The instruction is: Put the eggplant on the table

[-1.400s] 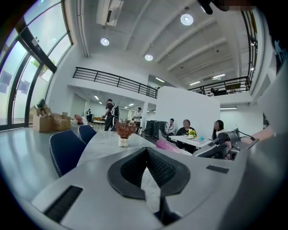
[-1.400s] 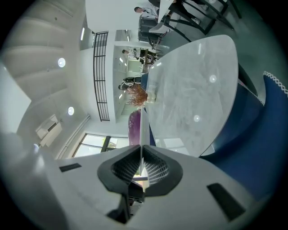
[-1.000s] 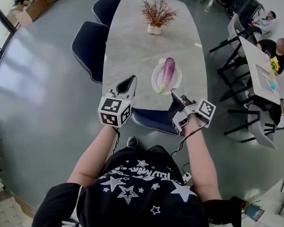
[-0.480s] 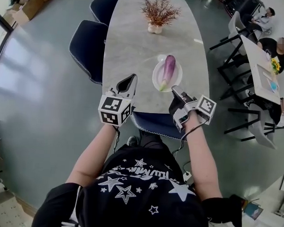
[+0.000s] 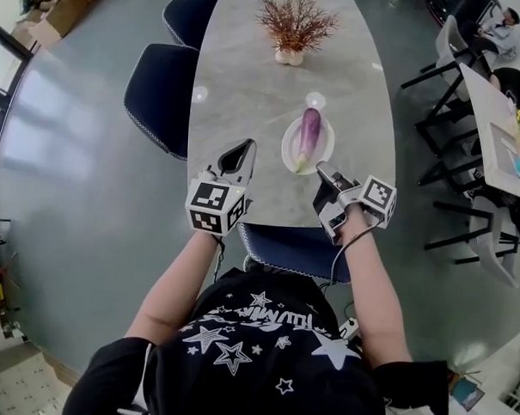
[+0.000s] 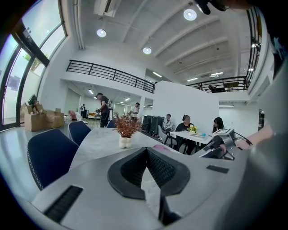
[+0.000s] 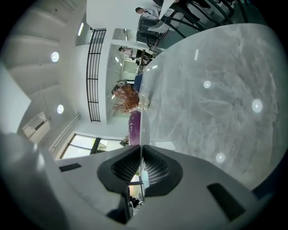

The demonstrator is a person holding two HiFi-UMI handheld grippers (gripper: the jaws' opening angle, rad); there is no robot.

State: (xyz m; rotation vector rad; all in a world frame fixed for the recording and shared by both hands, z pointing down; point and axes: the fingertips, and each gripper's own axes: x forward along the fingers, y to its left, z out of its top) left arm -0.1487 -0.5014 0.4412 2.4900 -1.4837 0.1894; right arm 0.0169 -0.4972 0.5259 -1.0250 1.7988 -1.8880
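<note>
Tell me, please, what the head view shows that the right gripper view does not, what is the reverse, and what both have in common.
Only the head view shows the left gripper and the person's shirt with stars. Only the right gripper view shows the ceiling lamps and a black railing, and it looks straight at the right gripper, whose fingers are closed together. Both show the eggplant on its plate, the plant and the table.

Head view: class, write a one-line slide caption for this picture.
Left gripper and right gripper, both shut, held at the near edge of the table, facing an eggplant on a white plate.
</note>
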